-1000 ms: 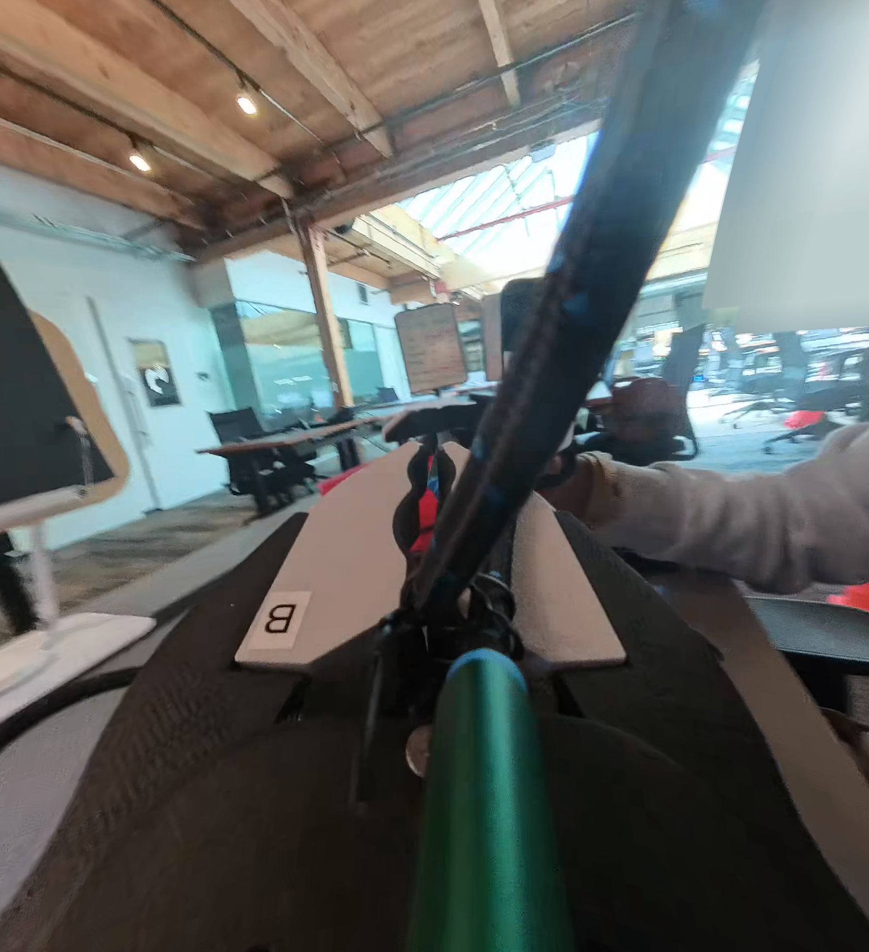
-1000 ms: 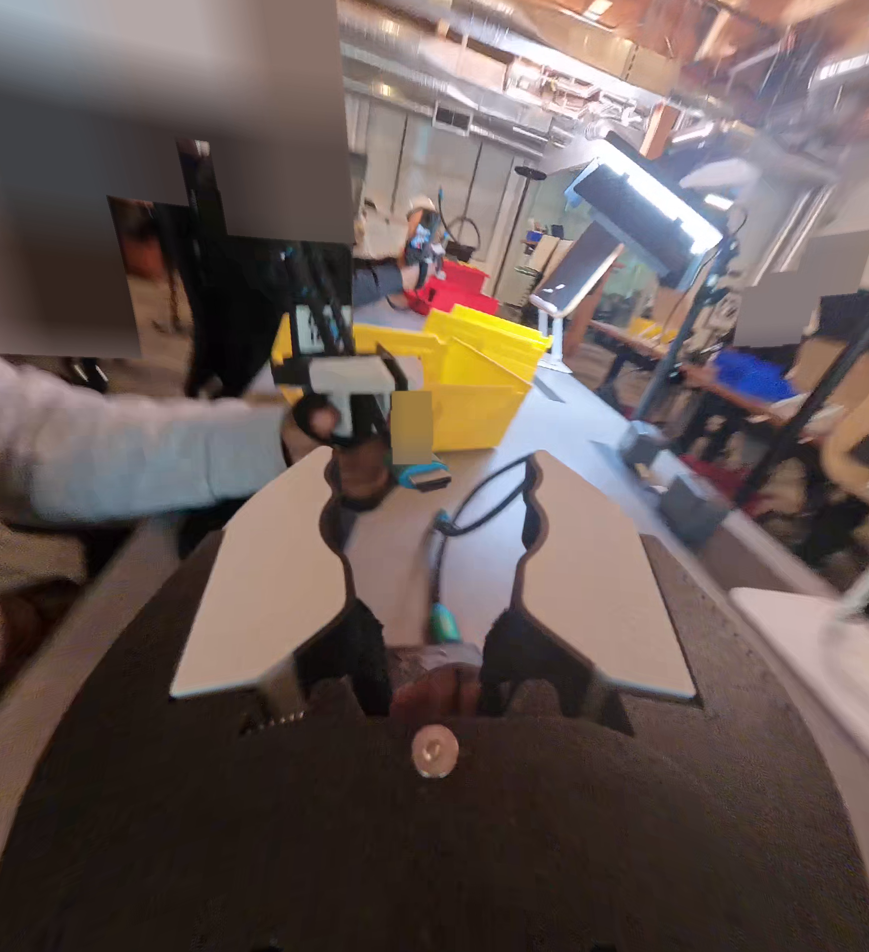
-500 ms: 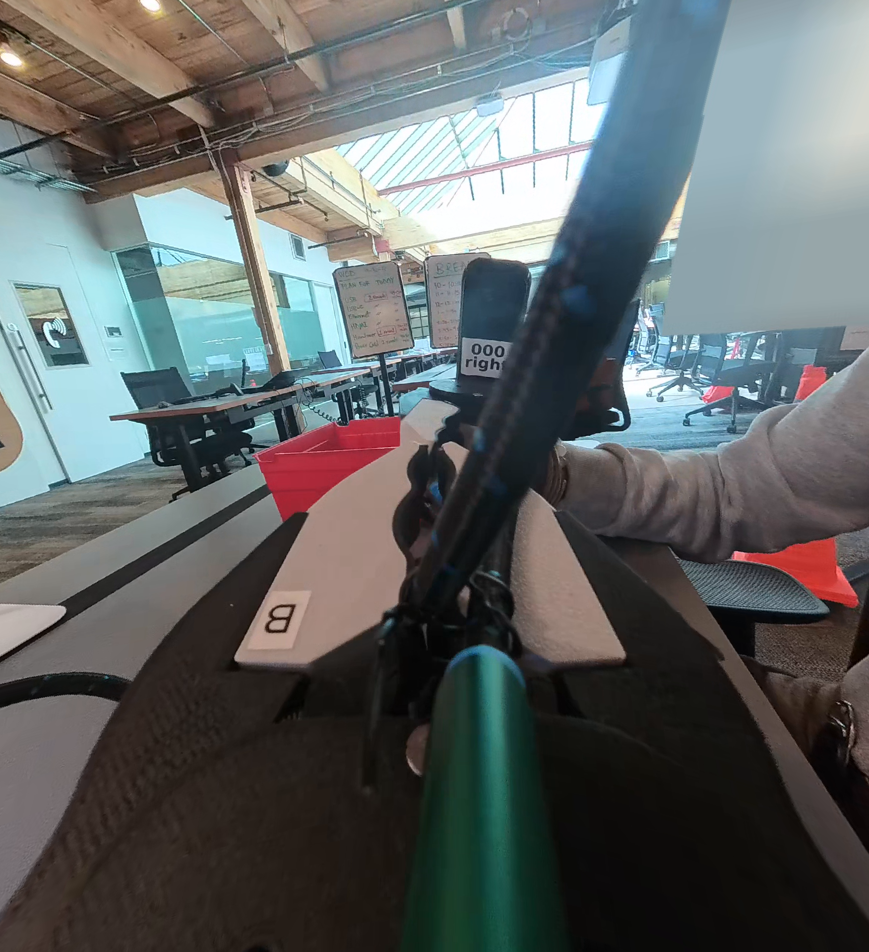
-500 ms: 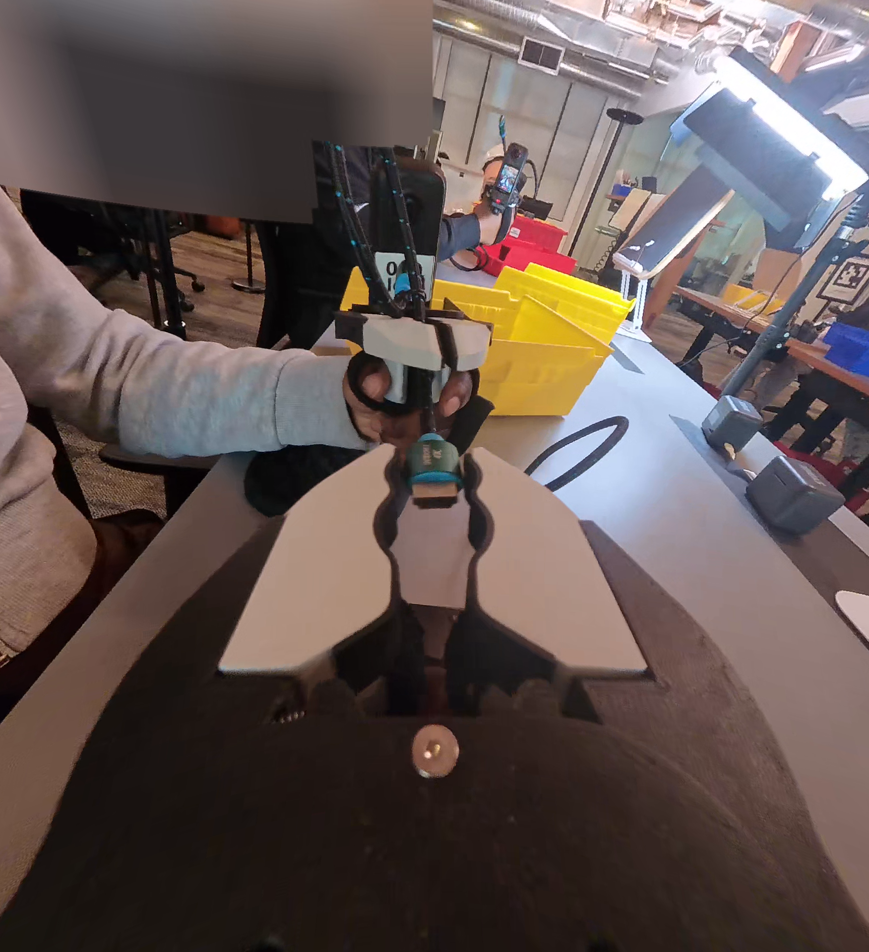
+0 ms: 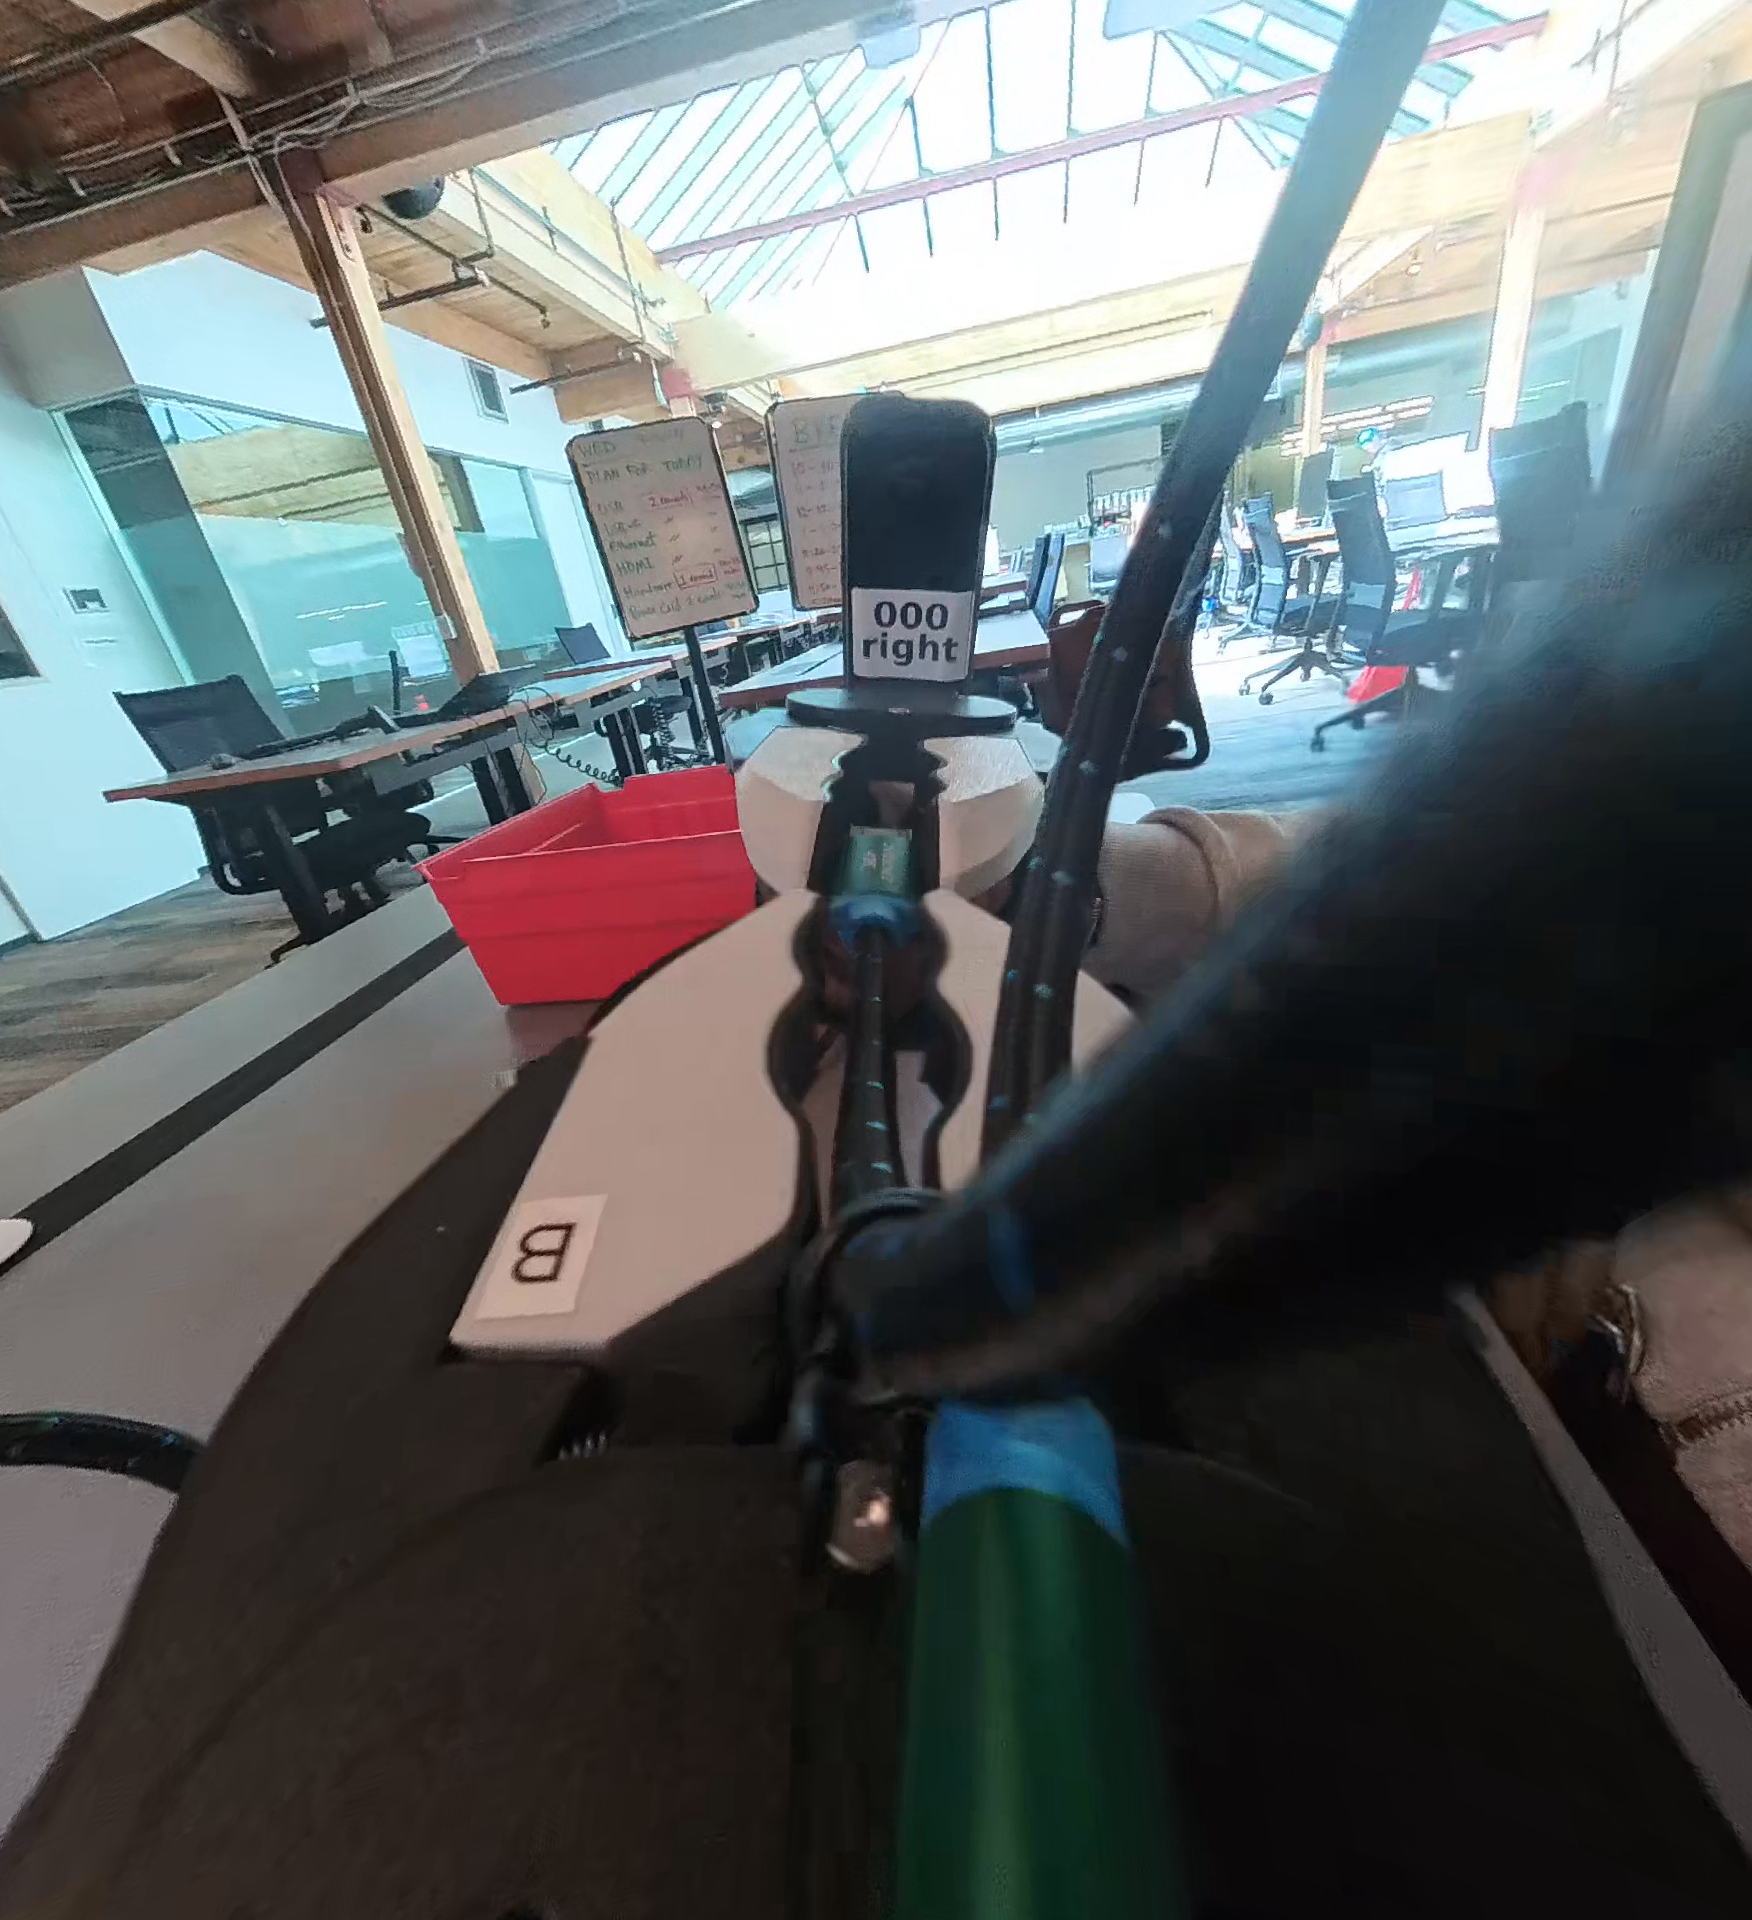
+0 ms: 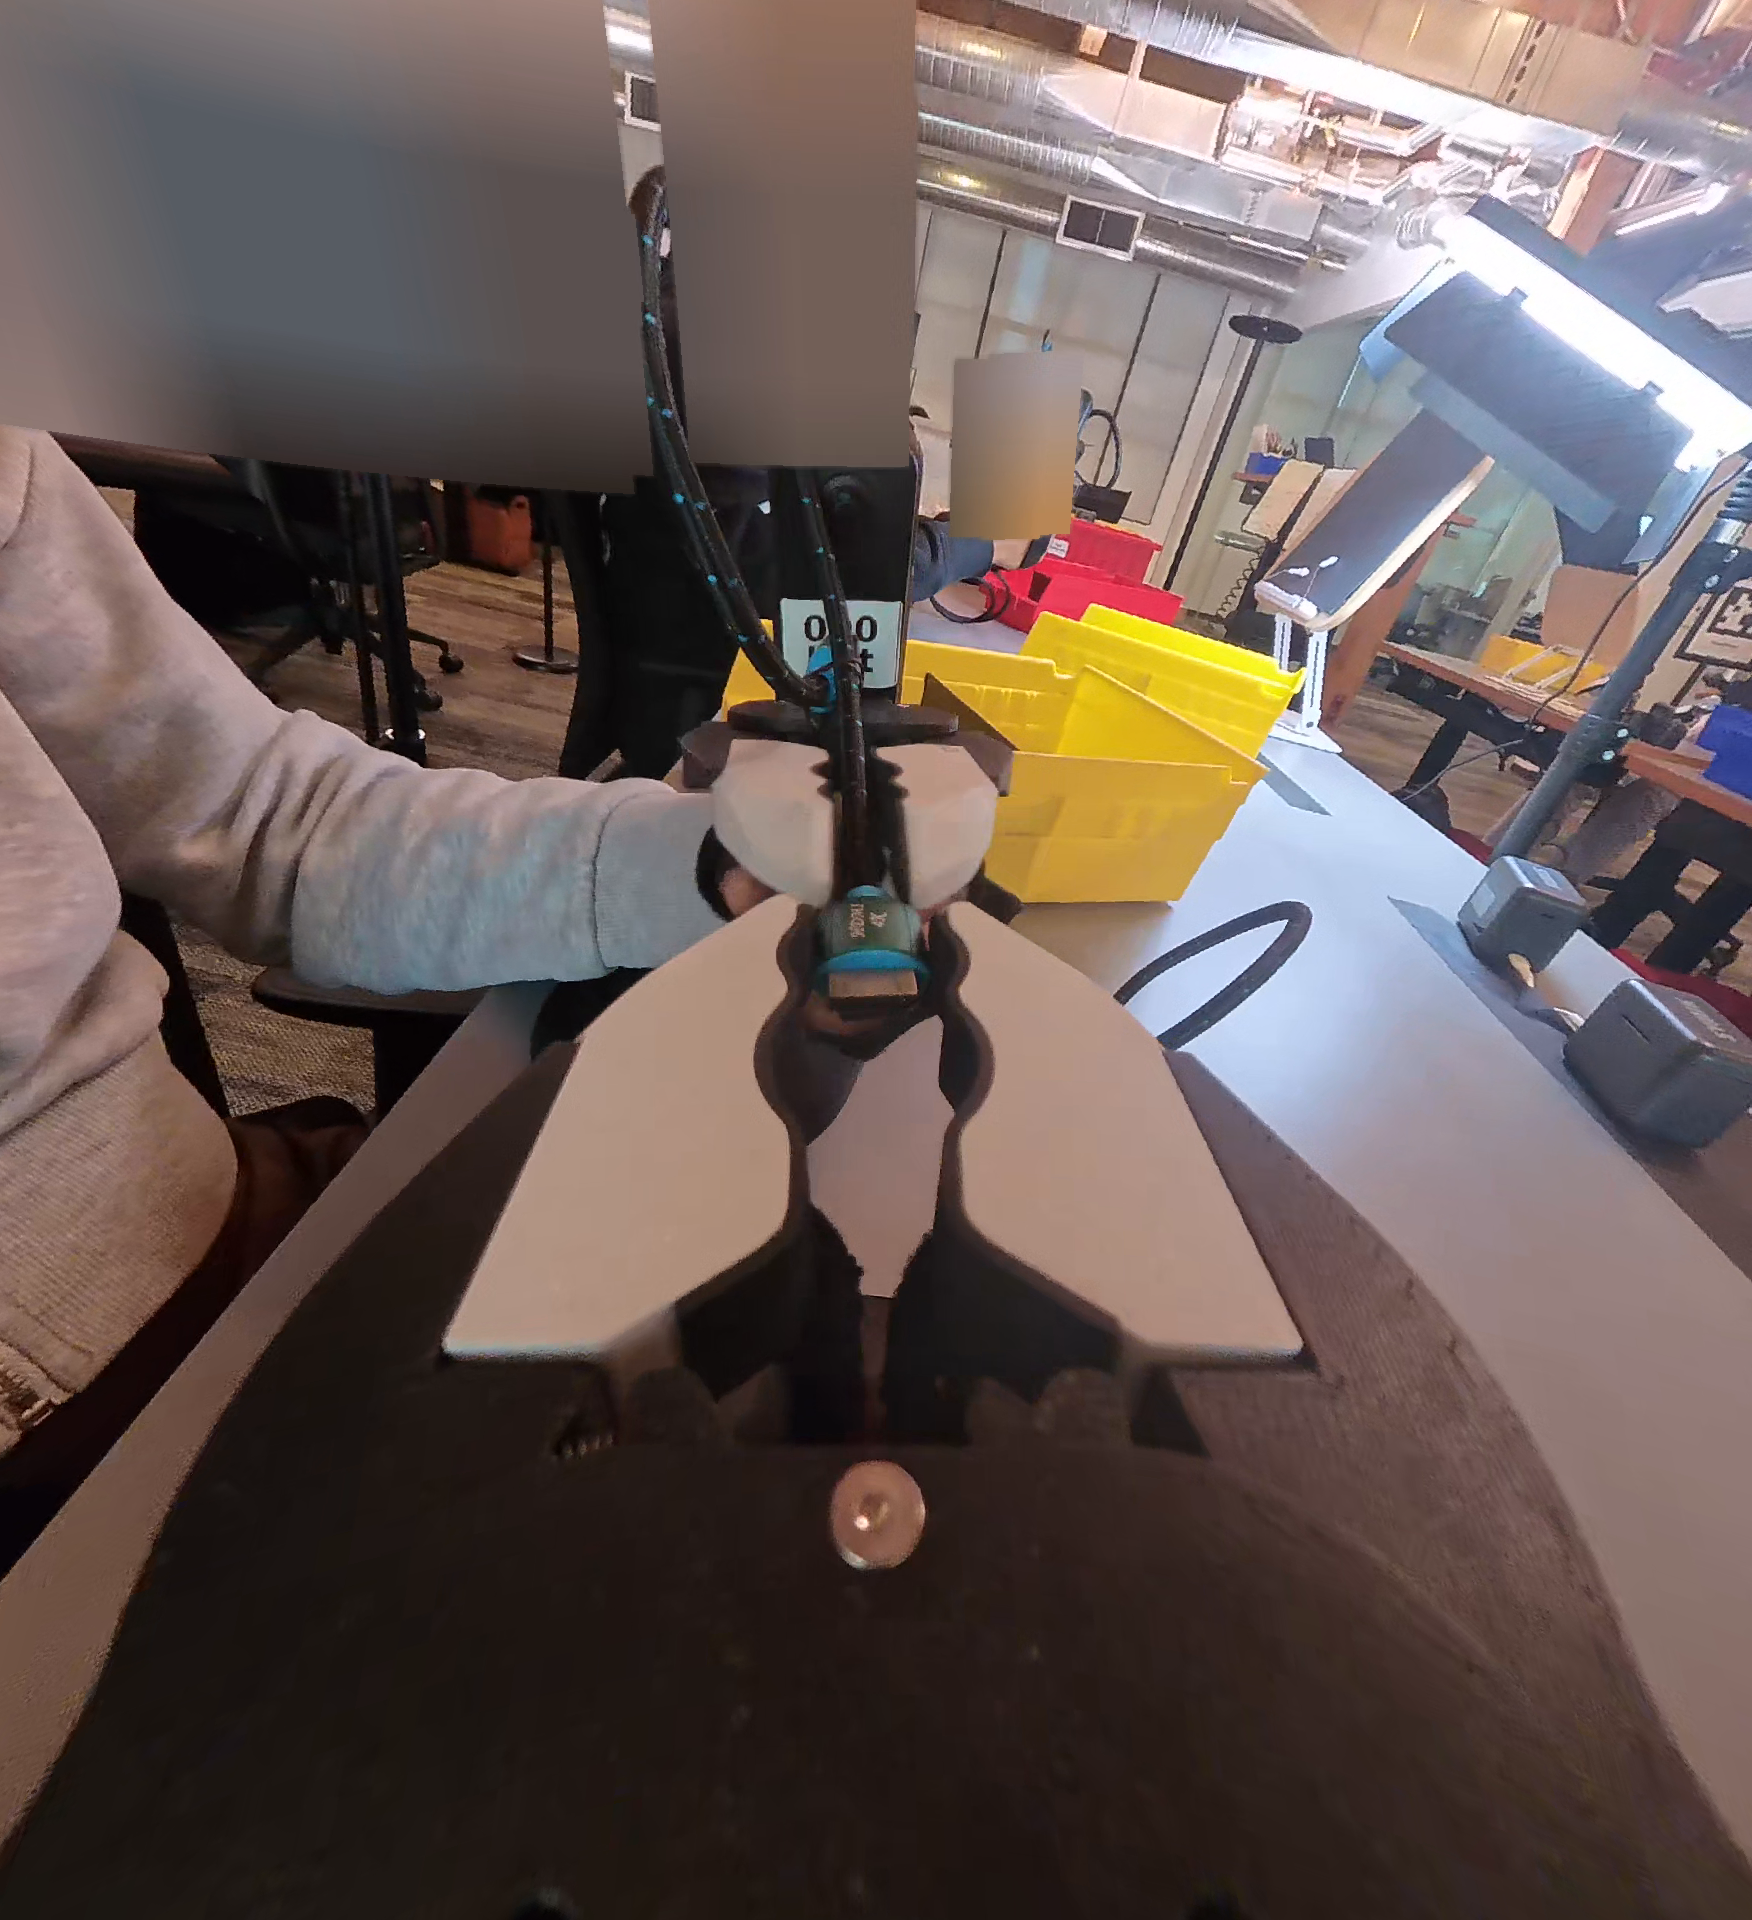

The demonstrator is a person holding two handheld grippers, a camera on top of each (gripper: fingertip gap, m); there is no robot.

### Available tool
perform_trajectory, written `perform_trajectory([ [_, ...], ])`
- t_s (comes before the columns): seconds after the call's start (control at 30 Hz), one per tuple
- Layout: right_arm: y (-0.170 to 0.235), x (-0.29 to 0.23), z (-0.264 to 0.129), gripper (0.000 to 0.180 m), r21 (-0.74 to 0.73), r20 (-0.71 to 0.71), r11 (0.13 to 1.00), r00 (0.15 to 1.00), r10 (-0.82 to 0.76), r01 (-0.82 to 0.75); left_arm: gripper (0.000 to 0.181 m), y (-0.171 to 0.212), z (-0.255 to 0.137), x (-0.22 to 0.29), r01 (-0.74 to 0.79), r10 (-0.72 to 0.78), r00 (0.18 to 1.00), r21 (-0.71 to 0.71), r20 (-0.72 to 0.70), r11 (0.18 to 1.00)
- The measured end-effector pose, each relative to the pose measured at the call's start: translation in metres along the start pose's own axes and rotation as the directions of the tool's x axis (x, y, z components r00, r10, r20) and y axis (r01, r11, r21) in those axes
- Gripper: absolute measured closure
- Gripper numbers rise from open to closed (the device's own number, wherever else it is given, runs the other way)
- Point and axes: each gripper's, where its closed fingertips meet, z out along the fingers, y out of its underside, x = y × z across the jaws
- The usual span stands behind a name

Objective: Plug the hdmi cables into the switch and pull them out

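Two hand-held grippers face each other, tip to tip, above a grey worktop (image 6: 1371,1039). The left hand-held gripper (image 5: 877,966) has its two grey fingers pressed together on a black cable with blue flecks (image 5: 872,1091). The cable's green plug (image 6: 867,930) sticks out past the fingertips, with its metal end pointing at the other gripper. The right hand-held gripper (image 6: 867,966) has its fingers a little apart at the tips, one on each side of the plug. It is hard to tell if they touch the plug or pinch it.

From the left gripper, the rest of the cable loops up and away. A second green plug (image 5: 1017,1714) lies close to the left camera, big and blurry. Another bit of black cable (image 6: 1225,956) lies in a loop on the worktop.

A red bin (image 5: 591,894) sits on the worktop behind the right gripper. Yellow bins (image 6: 1111,769) sit behind the left one. Two small grey boxes (image 6: 1661,1060) rest near the worktop's far edge. A person's arm in a grey sleeve (image 6: 384,831) holds the left gripper
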Motion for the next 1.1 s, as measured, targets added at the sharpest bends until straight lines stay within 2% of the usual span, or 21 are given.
perform_trajectory([
  [0.2, -0.0036, -0.0014, 0.0009, 0.159, 0.032, 0.007, 0.999, 1.000, 0.019, -0.019, 0.159, 0.0001, -0.0007, 0.0002, 0.007, -0.007, 1.000, -0.005, -0.002, 1.000],
  [0.27, -0.0035, -0.0019, 0.0011, 0.158, 0.029, 0.008, 0.999, 1.000, 0.015, -0.015, 0.148, 0.0017, 0.0006, 0.0032, 0.016, -0.017, 1.000, -0.013, -0.023, 1.000],
  [0.33, -0.0029, -0.0028, 0.0020, 0.159, 0.029, 0.009, 0.999, 1.000, 0.015, -0.015, 0.163, 0.0024, 0.0008, 0.0032, 0.020, -0.020, 0.999, -0.014, -0.025, 1.000],
  [0.6, -0.0036, -0.0024, 0.0022, 0.159, 0.035, 0.004, 0.999, 1.000, 0.012, -0.012, 0.164, 0.0018, 0.0005, 0.0023, 0.013, -0.013, 1.000, -0.015, -0.020, 1.000],
  [0.7, -0.0046, -0.0013, 0.0013, 0.159, 0.045, 0.001, 0.999, 1.000, 0.021, -0.021, 0.155, 0.0025, 0.0003, 0.0025, 0.013, -0.013, 1.000, -0.019, -0.022, 1.000],
  [0.77, -0.0048, -0.0014, 0.0015, 0.158, 0.050, 0.003, 0.998, 1.000, 0.027, -0.027, 0.170, 0.0018, 0.0000, 0.0017, 0.004, -0.004, 1.000, -0.014, -0.016, 1.000],
  [0.8, -0.0050, -0.0016, 0.0018, 0.158, 0.051, 0.004, 0.998, 1.000, 0.028, -0.029, 0.171, 0.0014, -0.0006, 0.0012, -0.005, 0.005, 1.000, -0.013, -0.011, 1.000],
  [1.1, -0.0037, -0.0019, 0.0017, 0.158, 0.044, 0.003, 0.999, 1.000, 0.018, -0.019, 0.172, 0.0023, -0.0006, 0.0012, -0.010, 0.009, 1.000, -0.027, -0.011, 1.000],
])
